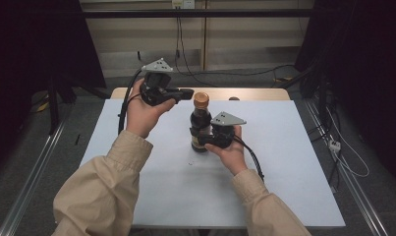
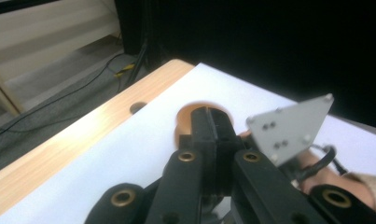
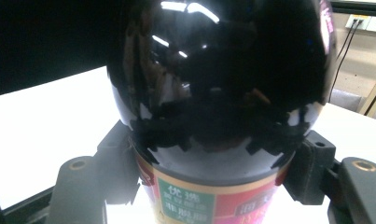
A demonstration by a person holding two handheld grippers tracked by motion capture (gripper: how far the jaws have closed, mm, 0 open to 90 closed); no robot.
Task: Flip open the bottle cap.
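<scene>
Dark sauce bottle [image 1: 200,129] upright mid-desk [image 1: 151,172], long axis vertical, orange cap [image 1: 201,100] up. Right gripper [image 1: 211,140] jaws clamped on bottle's lower body. Right gripper view: red-green label [image 3: 209,200] between jaws, glossy shoulder. Left gripper [image 1: 185,92] raised beside cap, not touching; jaws together, nothing between. Left gripper view: cap blurred beyond its jaws.

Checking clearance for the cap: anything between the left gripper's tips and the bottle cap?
Nothing. In the high view, the left gripper, jaws shut, sits beside and slightly above the orange cap of the bottle; the gap between them is bare.
</scene>
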